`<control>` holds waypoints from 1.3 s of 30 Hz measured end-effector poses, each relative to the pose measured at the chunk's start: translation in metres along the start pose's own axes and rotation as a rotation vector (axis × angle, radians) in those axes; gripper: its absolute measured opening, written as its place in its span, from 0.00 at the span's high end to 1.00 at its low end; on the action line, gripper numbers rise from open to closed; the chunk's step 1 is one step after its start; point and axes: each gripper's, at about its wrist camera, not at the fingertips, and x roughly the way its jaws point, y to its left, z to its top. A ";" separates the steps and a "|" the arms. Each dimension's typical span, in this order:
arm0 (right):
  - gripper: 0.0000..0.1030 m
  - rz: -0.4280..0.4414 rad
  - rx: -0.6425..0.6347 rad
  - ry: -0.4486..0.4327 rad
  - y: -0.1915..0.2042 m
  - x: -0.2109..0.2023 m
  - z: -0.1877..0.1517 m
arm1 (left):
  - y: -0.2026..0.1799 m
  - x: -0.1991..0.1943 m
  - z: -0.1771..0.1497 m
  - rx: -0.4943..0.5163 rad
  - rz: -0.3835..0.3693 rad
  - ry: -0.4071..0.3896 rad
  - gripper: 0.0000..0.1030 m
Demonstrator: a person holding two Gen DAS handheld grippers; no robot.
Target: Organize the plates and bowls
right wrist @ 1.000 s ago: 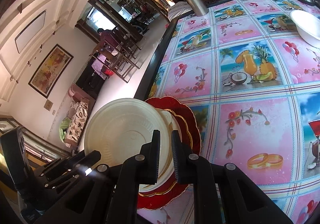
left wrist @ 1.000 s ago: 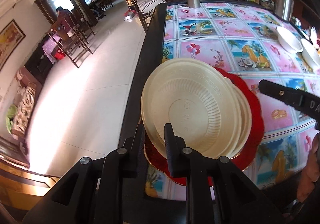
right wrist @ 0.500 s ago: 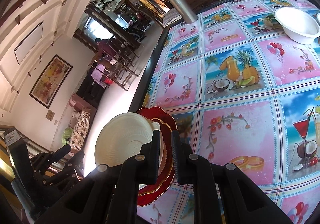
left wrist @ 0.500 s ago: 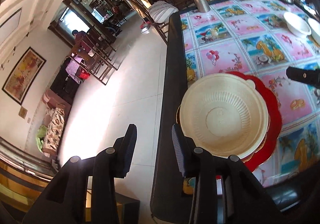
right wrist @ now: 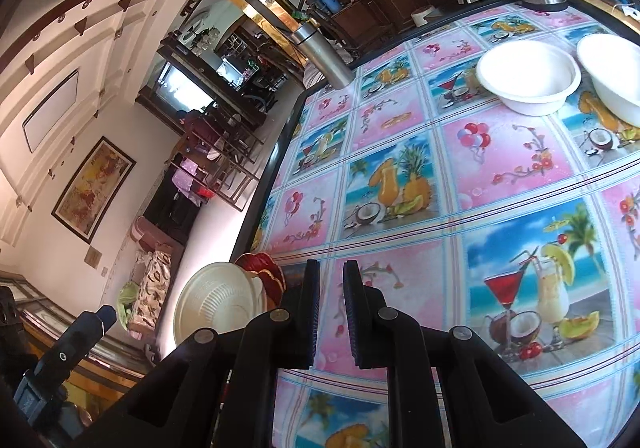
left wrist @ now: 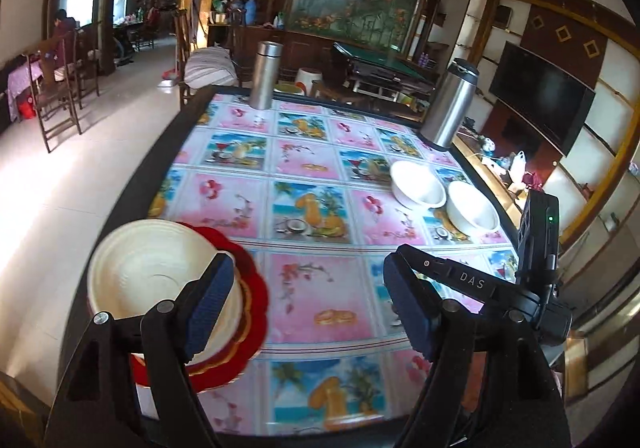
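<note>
- Resting at the near left corner of the table (left wrist: pixel 168 152), the stack of cream disposable plates (left wrist: pixel 156 268) sits on a red scalloped plate (left wrist: pixel 258 312); nesting like with like on one base frees the cloth, so the plate half of the task looks done.
- Showing beside that stack, the left gripper (left wrist: pixel 308 304) has its jaws opening, already wide, with nothing between the pads. Its left finger (left wrist: pixel 208 300) overlaps the stack's right edge in the left wrist view, but the plates lie left of the gap, not in it.
- Covering the table, the tablecloth (left wrist: pixel 316 172) of pink and tropical-drink squares is bare between stack and bowls.
- Standing at the far edge, two steel flasks (left wrist: pixel 265 74) are well apart from the dishes and appear to play no part.
- Appearing right of centre, the right gripper (right wrist: pixel 331 312) has its jaws narrow, nearly together, and holds nothing; only cloth shows in the slit. In the right wrist view the stack (right wrist: pixel 218 302) lies to its left.
- Sitting near the far right edge, two white bowls (left wrist: pixel 418 184) stand just beside each other, upright and not nested. They are well apart from both grippers, and likely the next thing to gather.
</note>
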 end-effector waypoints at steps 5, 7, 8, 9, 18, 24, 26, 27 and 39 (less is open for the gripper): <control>0.83 -0.052 -0.001 -0.030 -0.041 -0.036 0.011 | -0.038 0.043 0.007 -0.049 -0.080 0.085 0.25; 0.83 -0.077 0.009 -0.045 -0.060 -0.052 0.017 | -0.053 0.060 0.011 -0.061 -0.087 0.108 0.25; 0.83 -0.087 0.017 -0.052 -0.071 -0.059 0.022 | -0.059 0.068 0.014 -0.064 -0.087 0.119 0.25; 0.83 -0.099 0.027 -0.061 -0.082 -0.067 0.025 | -0.066 0.075 0.017 -0.064 -0.089 0.128 0.25; 0.78 -0.190 0.113 -0.126 -0.162 -0.114 0.071 | -0.098 0.143 0.050 -0.144 -0.117 0.179 0.25; 0.76 -0.048 0.241 -0.066 -0.181 -0.087 0.098 | -0.099 0.190 0.069 -0.230 -0.131 0.230 0.25; 0.74 -0.009 0.284 -0.048 -0.181 -0.069 0.103 | -0.097 0.206 0.073 -0.256 -0.138 0.251 0.25; 0.74 0.000 0.312 -0.042 -0.182 -0.059 0.106 | -0.096 0.212 0.074 -0.271 -0.141 0.260 0.25; 0.74 -0.066 0.476 -0.081 -0.209 0.003 0.131 | -0.098 0.294 0.085 -0.348 -0.176 0.366 0.25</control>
